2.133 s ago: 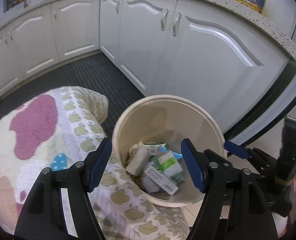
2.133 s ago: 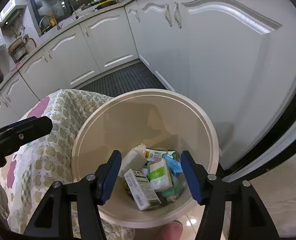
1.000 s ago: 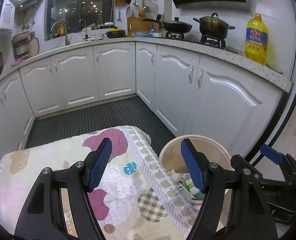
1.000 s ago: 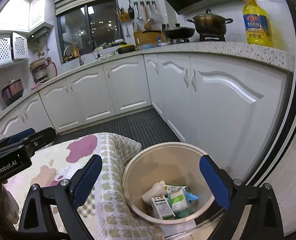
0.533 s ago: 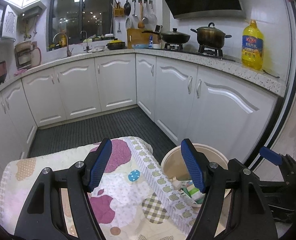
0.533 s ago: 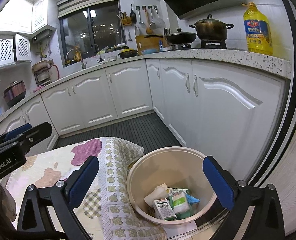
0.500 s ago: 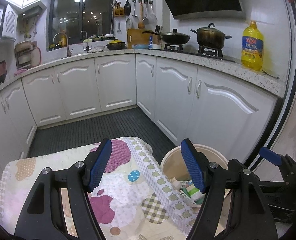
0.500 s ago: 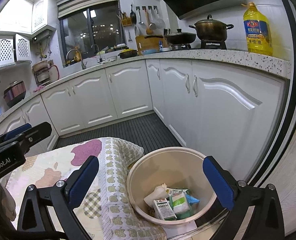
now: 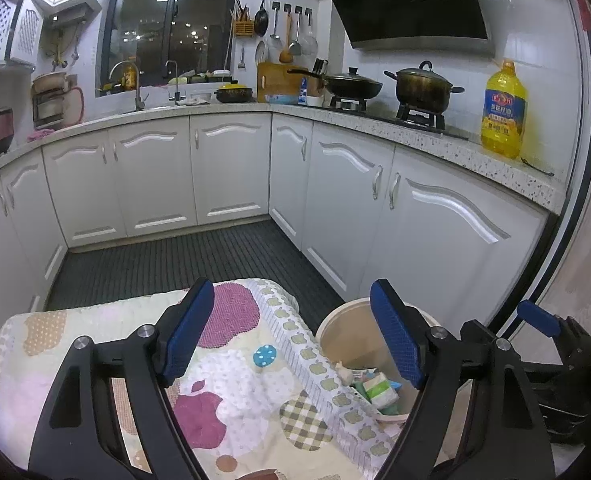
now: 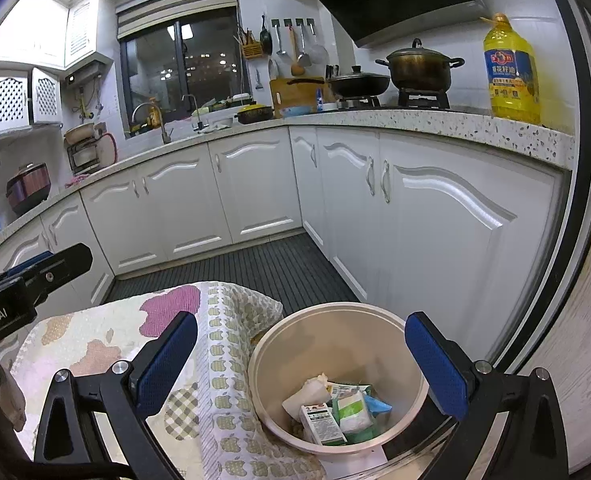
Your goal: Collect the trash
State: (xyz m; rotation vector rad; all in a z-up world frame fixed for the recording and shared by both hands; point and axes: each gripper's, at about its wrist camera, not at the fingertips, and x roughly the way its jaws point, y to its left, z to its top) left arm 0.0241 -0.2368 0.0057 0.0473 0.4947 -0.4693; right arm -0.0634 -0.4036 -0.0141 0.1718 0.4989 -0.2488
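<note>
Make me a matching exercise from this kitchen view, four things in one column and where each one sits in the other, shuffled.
Things:
1. oil bottle
2. trash bin
3. patterned cloth
4. lidded pot

Places:
A. on the stove burner
B. on the floor by the white cabinets, cartons and wrappers inside
C. on the speckled countertop, right of the stove
D. draped over the surface left of the bin

Pairs: 1-C, 2-B, 3-D, 4-A
</note>
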